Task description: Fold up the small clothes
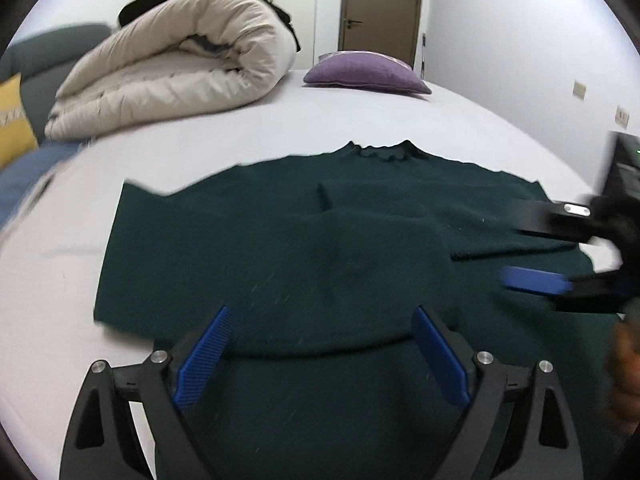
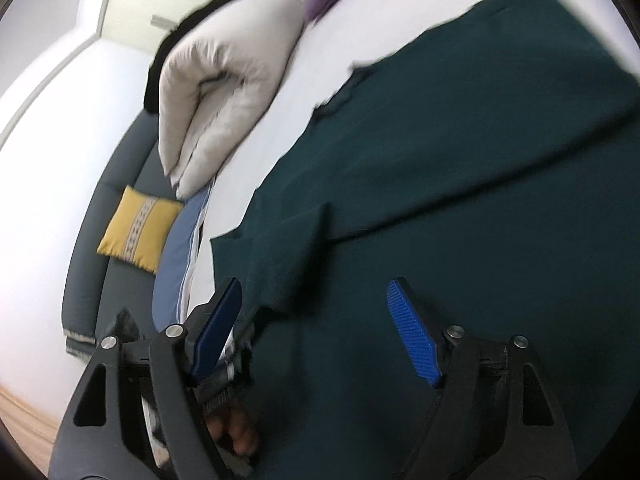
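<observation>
Both jaws apart, empty, over green sweater (image 1: 304,240); door (image 1: 380,4) only in left view.

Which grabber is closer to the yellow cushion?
Left. The left gripper hovers over the sweater's hem on the yellow cushion's side; the right gripper hovers across the sweater, farther away.

right gripper (image 1: 532,248): blurred in the left wrist view, body cut by the frame's edge
dark green sweater (image 1: 320,248): hem ran off the bottom edge
yellow cushion (image 1: 14,120): cropped at left
</observation>
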A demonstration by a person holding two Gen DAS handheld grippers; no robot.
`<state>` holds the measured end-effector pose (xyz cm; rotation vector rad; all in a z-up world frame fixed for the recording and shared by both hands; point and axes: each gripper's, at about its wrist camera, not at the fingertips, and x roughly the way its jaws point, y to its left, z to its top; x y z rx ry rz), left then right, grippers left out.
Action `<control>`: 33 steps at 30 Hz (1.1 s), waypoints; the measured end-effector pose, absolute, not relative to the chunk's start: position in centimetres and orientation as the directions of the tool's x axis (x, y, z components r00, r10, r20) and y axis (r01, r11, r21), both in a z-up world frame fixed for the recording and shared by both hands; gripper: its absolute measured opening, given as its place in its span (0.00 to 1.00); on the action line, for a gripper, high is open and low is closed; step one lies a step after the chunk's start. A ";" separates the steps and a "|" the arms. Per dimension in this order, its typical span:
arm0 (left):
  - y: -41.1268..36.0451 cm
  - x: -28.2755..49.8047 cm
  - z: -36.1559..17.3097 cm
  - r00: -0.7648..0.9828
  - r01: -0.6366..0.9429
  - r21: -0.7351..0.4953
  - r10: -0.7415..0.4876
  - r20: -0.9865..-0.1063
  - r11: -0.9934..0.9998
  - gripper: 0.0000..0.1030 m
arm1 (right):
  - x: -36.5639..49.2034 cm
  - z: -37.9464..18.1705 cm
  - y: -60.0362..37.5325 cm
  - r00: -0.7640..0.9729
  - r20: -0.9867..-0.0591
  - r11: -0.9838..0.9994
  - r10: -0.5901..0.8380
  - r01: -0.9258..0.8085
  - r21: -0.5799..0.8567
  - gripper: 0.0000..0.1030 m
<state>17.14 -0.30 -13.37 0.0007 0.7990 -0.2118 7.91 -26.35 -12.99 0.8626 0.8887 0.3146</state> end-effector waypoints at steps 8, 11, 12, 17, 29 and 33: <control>5.8 15.0 -12.3 0.688 0.099 -0.276 -0.266 -0.675 0.956 0.85 | 14.9 -16.1 -20.4 0.500 -0.658 0.682 0.563 0.168 0.711 0.50; 8.4 15.3 -11.4 0.709 0.049 -0.340 -0.272 -0.651 0.939 0.79 | 15.3 -15.8 -19.6 0.484 -0.696 0.733 0.530 0.151 0.663 0.13; 9.4 15.5 -11.0 0.719 0.028 -0.350 -0.262 -0.643 0.936 0.79 | 15.1 -15.2 -19.3 0.488 -0.707 0.760 0.511 0.128 0.638 0.07; 12.6 17.2 -9.8 0.757 -0.044 -0.375 -0.215 -0.618 0.926 0.78 | 13.1 -8.9 -17.3 0.563 -0.698 0.864 0.443 -0.062 0.499 0.07; 11.5 24.5 -10.6 0.714 -0.080 -0.309 -0.161 -0.681 0.948 0.69 | 15.6 -9.3 -28.7 0.638 -0.718 0.918 0.278 0.043 0.395 0.07; 10.3 27.2 -11.8 0.672 -0.084 -0.271 -0.146 -0.726 0.959 0.69 | 15.6 -12.7 -32.0 0.627 -0.705 0.864 0.331 0.099 0.494 0.07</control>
